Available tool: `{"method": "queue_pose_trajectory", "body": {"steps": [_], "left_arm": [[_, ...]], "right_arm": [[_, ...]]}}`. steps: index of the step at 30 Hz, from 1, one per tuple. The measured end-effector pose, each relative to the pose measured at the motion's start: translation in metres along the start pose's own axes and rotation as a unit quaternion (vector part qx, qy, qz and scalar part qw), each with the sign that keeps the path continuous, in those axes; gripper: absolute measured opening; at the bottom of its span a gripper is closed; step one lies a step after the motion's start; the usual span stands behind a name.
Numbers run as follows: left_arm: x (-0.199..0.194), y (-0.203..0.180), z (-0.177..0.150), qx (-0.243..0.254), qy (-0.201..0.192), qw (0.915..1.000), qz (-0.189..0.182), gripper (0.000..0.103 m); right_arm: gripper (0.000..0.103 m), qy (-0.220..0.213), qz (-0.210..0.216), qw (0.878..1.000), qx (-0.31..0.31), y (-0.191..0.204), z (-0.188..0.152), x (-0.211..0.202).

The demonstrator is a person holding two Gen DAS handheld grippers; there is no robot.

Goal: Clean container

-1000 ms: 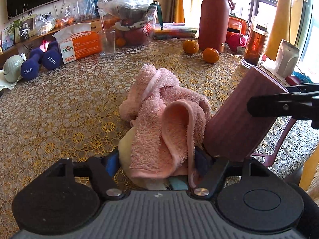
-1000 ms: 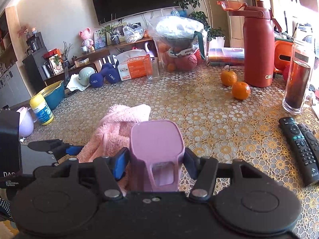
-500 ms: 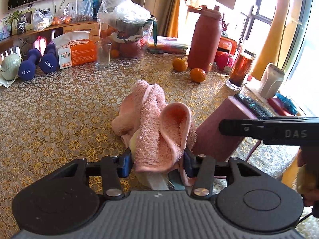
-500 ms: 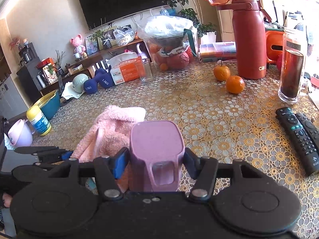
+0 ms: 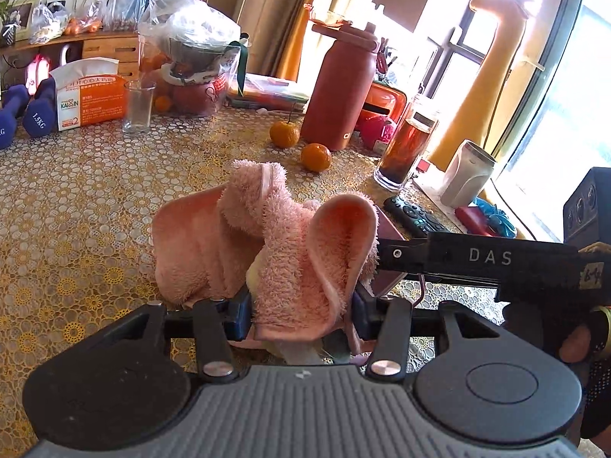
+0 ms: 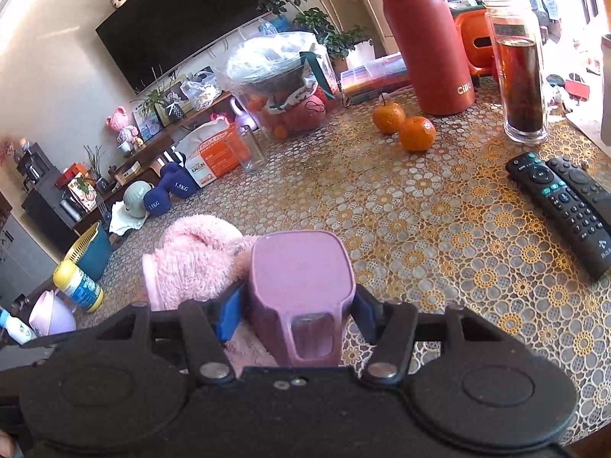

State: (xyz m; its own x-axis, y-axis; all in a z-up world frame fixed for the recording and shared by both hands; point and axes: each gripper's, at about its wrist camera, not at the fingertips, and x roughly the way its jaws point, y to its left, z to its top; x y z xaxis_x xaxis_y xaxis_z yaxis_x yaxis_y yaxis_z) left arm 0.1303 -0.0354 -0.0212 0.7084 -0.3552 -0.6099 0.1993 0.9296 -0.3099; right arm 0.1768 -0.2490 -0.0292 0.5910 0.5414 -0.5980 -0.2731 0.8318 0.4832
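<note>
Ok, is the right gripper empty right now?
No, the right gripper is shut on the purple container, its fingers pressing both sides.

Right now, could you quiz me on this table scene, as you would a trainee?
1. True or false: the left gripper is shut on the pink towel.
2. What is clamped in the right gripper? A) a remote B) the purple container C) an orange
3. How many oranges lie loose on the table beside the red bottle?

Key: 1 true; 2 B; 3 two.
</note>
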Motion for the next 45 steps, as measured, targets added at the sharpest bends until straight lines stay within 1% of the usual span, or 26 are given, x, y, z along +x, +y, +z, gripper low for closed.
{"method": "queue_pose_trajectory", "body": {"steps": [2, 3, 4, 7, 9, 13, 15, 18, 21, 23, 26, 29, 32, 34, 38, 40, 43, 45], "left_arm": [[0.003, -0.001, 0.001, 0.009, 0.001, 1.0, 0.003, 0.048], [0.006, -0.001, 0.001, 0.012, 0.005, 0.9999, 0.011, 0.048], [0.01, 0.0, -0.001, 0.012, 0.011, 0.9996, 0.021, 0.048], [0.019, 0.011, -0.006, -0.002, 0.025, 0.9992, 0.032, 0.048], [0.025, 0.016, -0.008, 0.002, 0.033, 0.9982, 0.05, 0.048], [0.033, 0.028, -0.016, 0.007, 0.052, 0.9961, 0.071, 0.048], [0.028, 0.031, -0.015, 0.002, 0.051, 0.9964, 0.068, 0.048], [0.012, 0.035, -0.011, -0.009, 0.038, 0.9975, 0.059, 0.048], [-0.01, 0.036, -0.001, -0.021, 0.019, 0.9989, 0.038, 0.048], [-0.026, 0.034, 0.009, -0.024, 0.005, 0.9995, 0.019, 0.048], [-0.042, 0.022, 0.02, -0.008, -0.011, 0.9999, -0.005, 0.048], [-0.048, 0.007, 0.027, 0.007, -0.013, 0.9995, -0.029, 0.048], [-0.048, -0.009, 0.03, 0.027, -0.012, 0.9986, -0.043, 0.048], [-0.042, -0.017, 0.032, 0.04, -0.007, 0.9982, -0.045, 0.048], [-0.026, -0.024, 0.03, 0.051, 0.008, 0.998, -0.037, 0.048], [-0.022, -0.021, 0.031, 0.043, 0.011, 0.9983, -0.038, 0.048], [-0.016, -0.014, 0.034, 0.036, 0.017, 0.9987, -0.031, 0.048], [-0.01, -0.011, 0.035, 0.039, 0.022, 0.9988, -0.023, 0.048]], "right_arm": [[0.058, 0.0, 0.009, 1.0, 0.019, -0.008, 0.002, 0.0], [0.058, -0.002, 0.009, 1.0, 0.022, -0.01, 0.003, 0.0], [0.058, -0.003, 0.005, 1.0, 0.017, -0.01, 0.004, -0.001], [0.059, -0.006, 0.0, 1.0, 0.002, -0.01, 0.003, -0.002], [0.058, -0.007, 0.005, 1.0, 0.005, -0.013, 0.002, -0.004], [0.058, -0.009, 0.012, 1.0, -0.001, -0.015, 0.0, -0.007], [0.058, -0.01, 0.013, 1.0, -0.015, -0.014, -0.004, -0.009], [0.058, -0.014, 0.016, 0.999, -0.039, -0.011, -0.011, -0.015], [0.058, -0.015, 0.017, 0.998, -0.063, -0.007, -0.016, -0.018], [0.058, -0.016, 0.016, 0.996, -0.091, -0.001, -0.021, -0.021], [0.058, -0.021, 0.009, 0.99, -0.142, 0.012, -0.03, -0.024], [0.058, -0.025, -0.001, 0.982, -0.188, 0.026, -0.037, -0.025], [0.058, -0.03, -0.012, 0.973, -0.229, 0.038, -0.046, -0.026], [0.058, -0.033, -0.017, 0.968, -0.248, 0.043, -0.05, -0.027], [0.058, -0.035, -0.02, 0.962, -0.269, 0.049, -0.054, -0.027], [0.058, -0.036, -0.023, 0.96, -0.277, 0.05, -0.056, -0.027], [0.058, -0.036, -0.018, 0.962, -0.27, 0.048, -0.054, -0.028], [0.058, -0.036, -0.016, 0.961, -0.273, 0.047, -0.054, -0.027]]}}
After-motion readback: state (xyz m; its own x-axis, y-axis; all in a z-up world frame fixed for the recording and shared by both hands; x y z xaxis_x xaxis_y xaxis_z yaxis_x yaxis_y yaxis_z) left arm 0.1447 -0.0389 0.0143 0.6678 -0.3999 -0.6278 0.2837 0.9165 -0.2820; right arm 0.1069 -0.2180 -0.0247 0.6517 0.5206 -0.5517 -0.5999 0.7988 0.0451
